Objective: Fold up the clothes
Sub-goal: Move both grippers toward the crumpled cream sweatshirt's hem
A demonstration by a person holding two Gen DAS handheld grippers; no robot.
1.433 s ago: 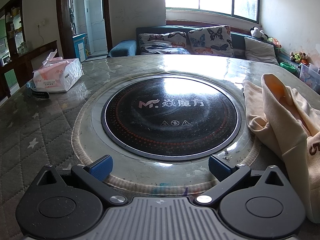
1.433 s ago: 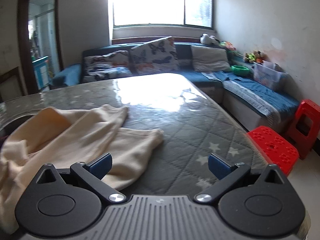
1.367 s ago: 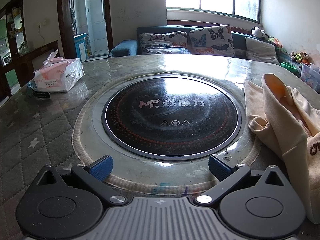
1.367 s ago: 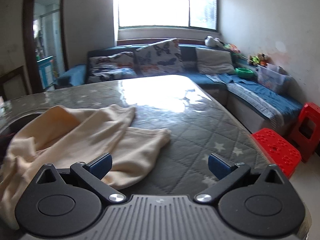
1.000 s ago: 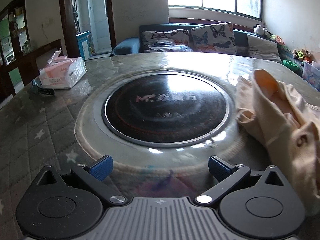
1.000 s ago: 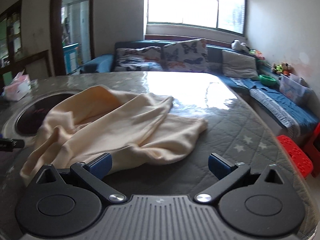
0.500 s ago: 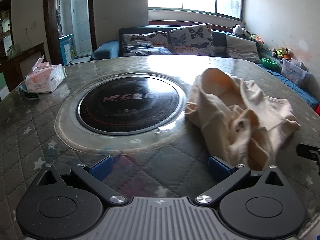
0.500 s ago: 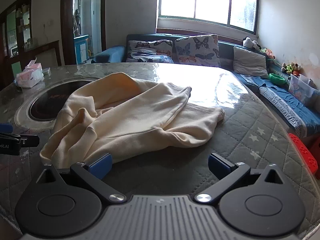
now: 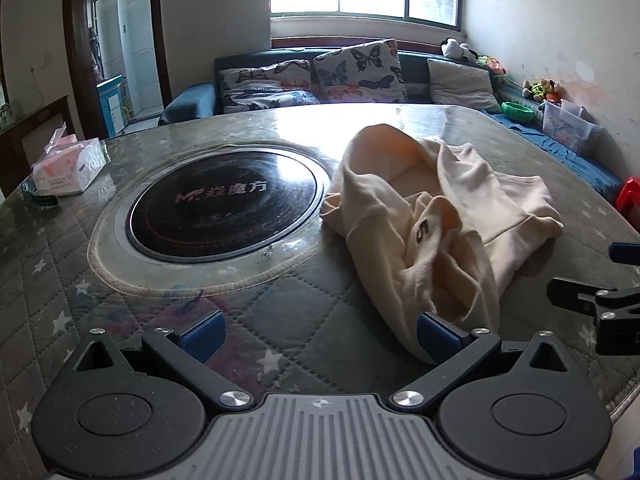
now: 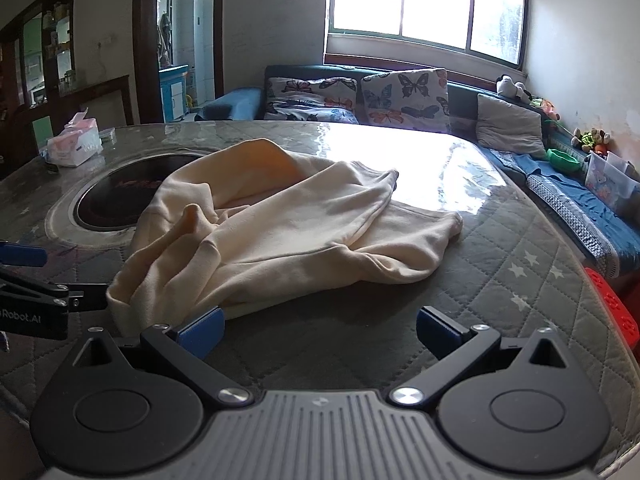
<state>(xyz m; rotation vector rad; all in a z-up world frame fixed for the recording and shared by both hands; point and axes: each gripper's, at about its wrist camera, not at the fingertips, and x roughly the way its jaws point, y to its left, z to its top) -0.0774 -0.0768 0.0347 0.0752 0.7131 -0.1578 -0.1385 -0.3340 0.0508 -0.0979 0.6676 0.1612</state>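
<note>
Cream fleece, the crumpled garment (image 9: 432,216) lies on the quilted table (image 9: 280,304) just right of the round black hob (image 9: 224,204) (its long axis runs from hob toward the table's near right edge). Left gripper (image 9: 318,332) and right gripper (image 10: 318,330) hover spread wide, empty.

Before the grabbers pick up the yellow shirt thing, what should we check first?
1. Left gripper open and empty: ok.
2. Right gripper open and empty: ok.
3. Cream garment lying flat: not ok, it is crumpled in a heap with folds over folds.
4. Garment fully on the table: ok, no part hangs over the edge.
5. Garment clear of the round black cooktop: cannot tell, its edge lies at the cooktop's rim.
6. Tissue box out of the way: ok, it sits apart at the far left.
</note>
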